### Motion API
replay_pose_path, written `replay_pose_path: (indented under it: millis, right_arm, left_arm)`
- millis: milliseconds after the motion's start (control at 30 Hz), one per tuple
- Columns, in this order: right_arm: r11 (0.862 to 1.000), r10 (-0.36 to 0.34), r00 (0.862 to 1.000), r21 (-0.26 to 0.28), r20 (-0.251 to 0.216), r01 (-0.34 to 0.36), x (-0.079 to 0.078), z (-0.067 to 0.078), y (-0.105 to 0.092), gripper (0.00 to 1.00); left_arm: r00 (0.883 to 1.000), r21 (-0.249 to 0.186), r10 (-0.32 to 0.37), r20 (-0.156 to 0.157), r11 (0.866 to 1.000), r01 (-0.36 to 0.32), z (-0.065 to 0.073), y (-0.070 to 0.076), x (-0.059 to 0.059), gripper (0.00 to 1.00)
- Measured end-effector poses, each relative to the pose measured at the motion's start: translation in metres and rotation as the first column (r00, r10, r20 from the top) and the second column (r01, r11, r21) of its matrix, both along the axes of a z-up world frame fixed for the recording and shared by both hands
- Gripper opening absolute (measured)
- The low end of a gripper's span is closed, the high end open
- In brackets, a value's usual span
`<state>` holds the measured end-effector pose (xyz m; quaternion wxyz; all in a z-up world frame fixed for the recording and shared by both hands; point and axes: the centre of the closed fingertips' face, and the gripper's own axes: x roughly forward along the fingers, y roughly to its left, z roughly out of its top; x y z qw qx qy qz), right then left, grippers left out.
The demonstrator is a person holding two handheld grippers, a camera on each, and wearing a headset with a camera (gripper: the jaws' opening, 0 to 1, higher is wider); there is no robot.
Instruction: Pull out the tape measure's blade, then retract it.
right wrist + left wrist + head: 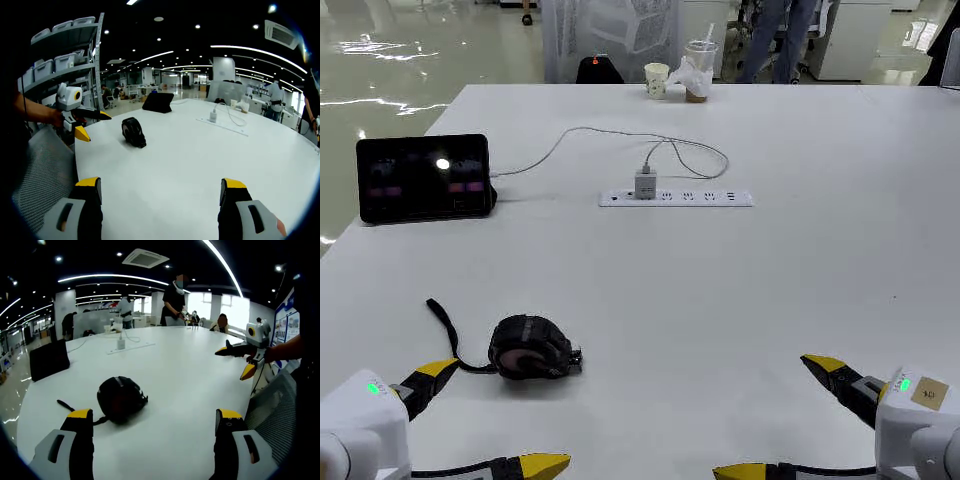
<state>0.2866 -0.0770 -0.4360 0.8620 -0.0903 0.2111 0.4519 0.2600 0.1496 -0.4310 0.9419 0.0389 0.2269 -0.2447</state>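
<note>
A black tape measure (532,347) lies on the white table (720,290) at the front left, its blade fully inside the case. Its black wrist strap (445,325) trails off to the left. My left gripper (492,415) stands open just in front of it, a short way off, with nothing between the jaws. In the left gripper view the tape measure (120,397) sits just beyond the open left gripper (154,414). My right gripper (778,416) is open at the front right, far from the tape measure (133,131). Nothing sits in the open right gripper (161,182).
A dark tablet (423,178) stands propped at the left. A white power strip (675,198) with a charger and a looping cable lies mid-table. A paper cup (658,78) and a plastic cup (698,70) stand at the far edge. People stand beyond the table.
</note>
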Motion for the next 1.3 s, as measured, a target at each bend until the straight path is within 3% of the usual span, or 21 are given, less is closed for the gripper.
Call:
replay_pose_path:
  millis: [667,1100,1300]
  right_arm:
    - [0.998,0.049,0.998,-0.026,-0.030,-0.050,0.005,0.001,0.001,0.99]
    - [0.994,0.091,0.996,-0.061,-0.023,-0.092,0.014,-0.002,0.001,0.99]
    - [0.992,0.104,0.994,-0.069,-0.036,-0.106,0.017,-0.006,0.004,0.99]
  left_arm:
    - [0.998,0.012,-0.052,-0.025,0.999,0.053,-0.001,-0.002,0.008,0.99]
    - [0.994,0.028,-0.092,-0.052,0.995,0.094,-0.002,0.002,0.015,0.99]
    - [0.994,0.036,-0.099,-0.047,0.994,0.101,-0.001,0.006,0.022,0.99]
